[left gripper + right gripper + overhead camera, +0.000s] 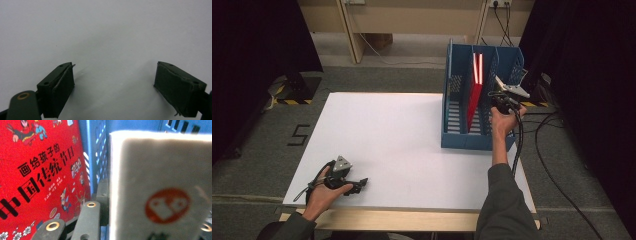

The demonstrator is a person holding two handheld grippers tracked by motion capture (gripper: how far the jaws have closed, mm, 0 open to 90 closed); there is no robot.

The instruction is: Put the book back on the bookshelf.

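Observation:
A blue file rack [457, 137] stands on the white table [387, 135] at the far right. A red picture book [474, 97] stands upright in its middle slot. My right gripper [506, 104] reaches into the rack's right slot from the near side. In the right gripper view a pale grey book [160, 182] with a round red logo sits close up between the jaws, and the gripper is shut on it. The red book [37, 170] shows beyond a blue divider [96, 157]. My left gripper [361, 185] rests at the table's near left corner, open [115, 75], nothing between its pads.
Cables trail on the grey floor right of the table [552, 150]. A wooden frame [352, 30] stands behind the table. Dark curtains flank both sides. White tabletop stretches between the left gripper and the rack.

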